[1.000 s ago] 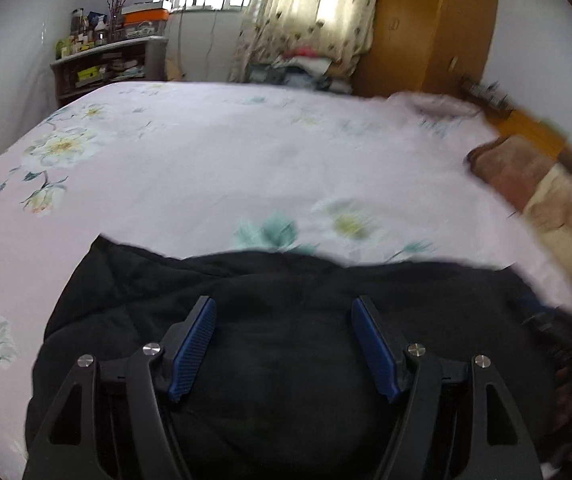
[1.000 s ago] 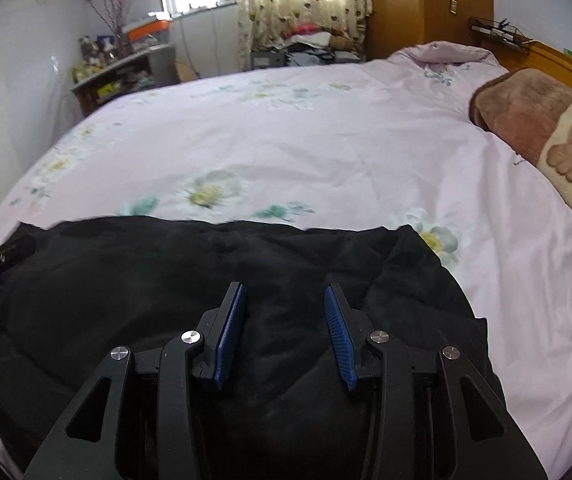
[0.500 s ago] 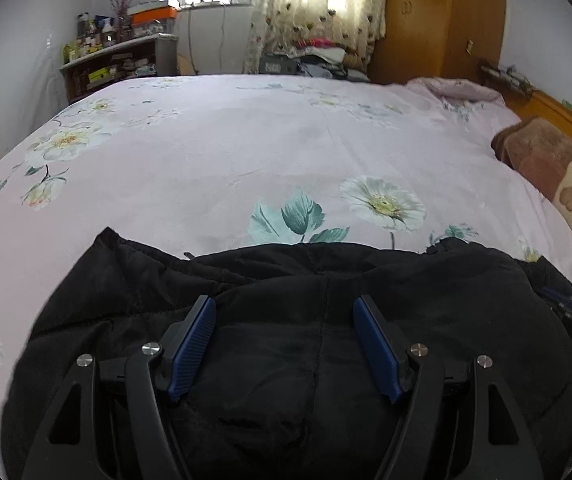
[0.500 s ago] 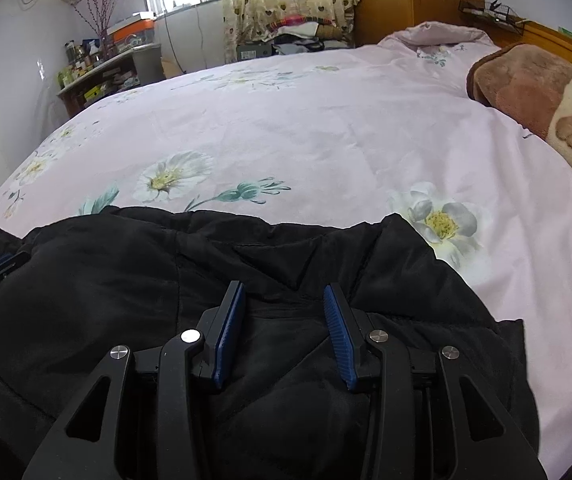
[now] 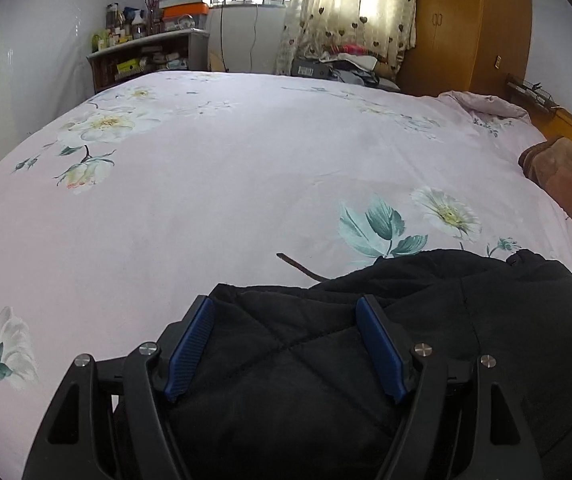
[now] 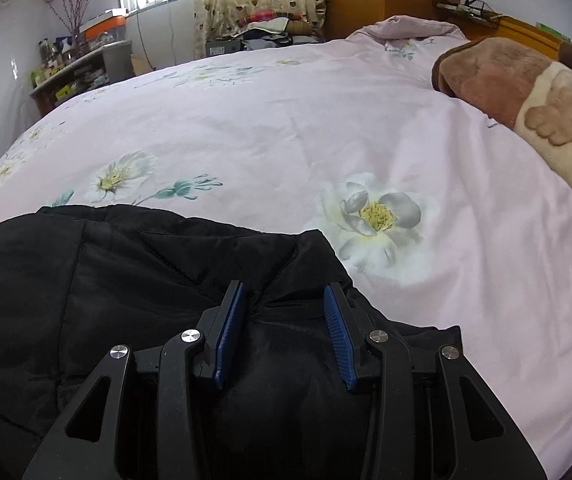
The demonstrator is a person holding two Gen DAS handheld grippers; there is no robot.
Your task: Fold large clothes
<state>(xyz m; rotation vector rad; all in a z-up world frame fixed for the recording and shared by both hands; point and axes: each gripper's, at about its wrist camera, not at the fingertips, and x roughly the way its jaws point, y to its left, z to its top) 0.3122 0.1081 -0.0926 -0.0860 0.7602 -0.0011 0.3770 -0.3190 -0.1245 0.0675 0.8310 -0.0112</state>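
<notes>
Jacket fold, set-down phase — black quilted jacket (image 5: 426,320) lies bunched at the near edge of the bed (image 5: 226,200), on the pink floral bedspread, under both grippers.

Left gripper (image 5: 286,340): jaws spread wide and opening at this moment; quilted fabric sits between the blue pads (image 5: 190,344) but they do not press it. Right gripper (image 6: 282,328): jaws about half apart, a fold of the jacket (image 6: 126,280) bunched between the pads (image 6: 336,332); whether they actually pinch it, I cannot tell from this view.

Judgement on the step: the folded layer looks to be in the course of release. To do it well — let the padded cloth settle flat before withdrawing, pull each gripper straight back along its own fingers so the pads do not drag the top layer, and keep the two sides level so the far edge stays straight. Risk: puffy filling springs back and the fold opens.

Versus a second earlier:
- left view: the jacket's far edge then spanned nearly the whole frame width; now it sits right of centre, bare bedspread showing at left, and a thin dark strap (image 5: 302,268) lies exposed on the sheet.
- left jaws stand slightly wider.
- right view: jacket shifted leftward, white flower print (image 6: 378,212) now uncovered just beside its corner; jaw spacing unchanged.
</notes>
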